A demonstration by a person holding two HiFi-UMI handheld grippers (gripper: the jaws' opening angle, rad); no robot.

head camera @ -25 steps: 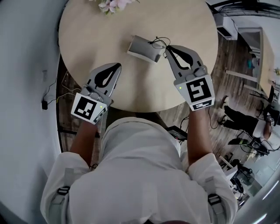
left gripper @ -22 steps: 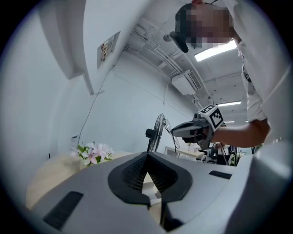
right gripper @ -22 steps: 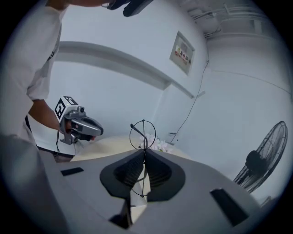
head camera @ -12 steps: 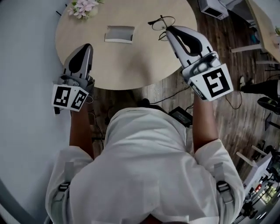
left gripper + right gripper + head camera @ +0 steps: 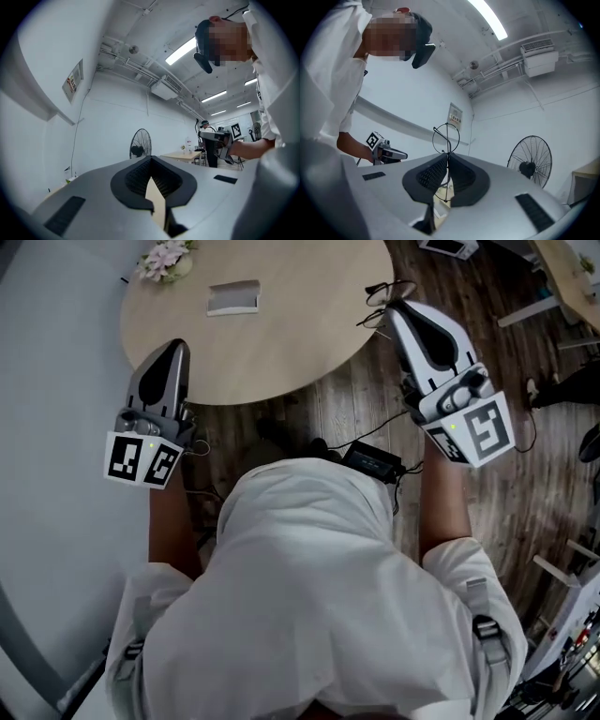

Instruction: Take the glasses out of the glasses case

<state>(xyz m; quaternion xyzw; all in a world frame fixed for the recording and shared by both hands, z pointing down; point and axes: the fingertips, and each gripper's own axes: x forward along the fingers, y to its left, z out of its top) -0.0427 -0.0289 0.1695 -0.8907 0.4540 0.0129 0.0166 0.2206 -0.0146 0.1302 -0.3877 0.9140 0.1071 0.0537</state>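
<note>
Two hand-held grippers; one glasses case; one pair of glasses; one table.

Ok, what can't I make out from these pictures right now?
- glasses case: head view, too small to see inside; absent from both gripper views.
- glasses: right gripper view, lower frame hidden inside the right claw; head view, thin and tiny.
- flowers: head view, small and blurred.
</note>
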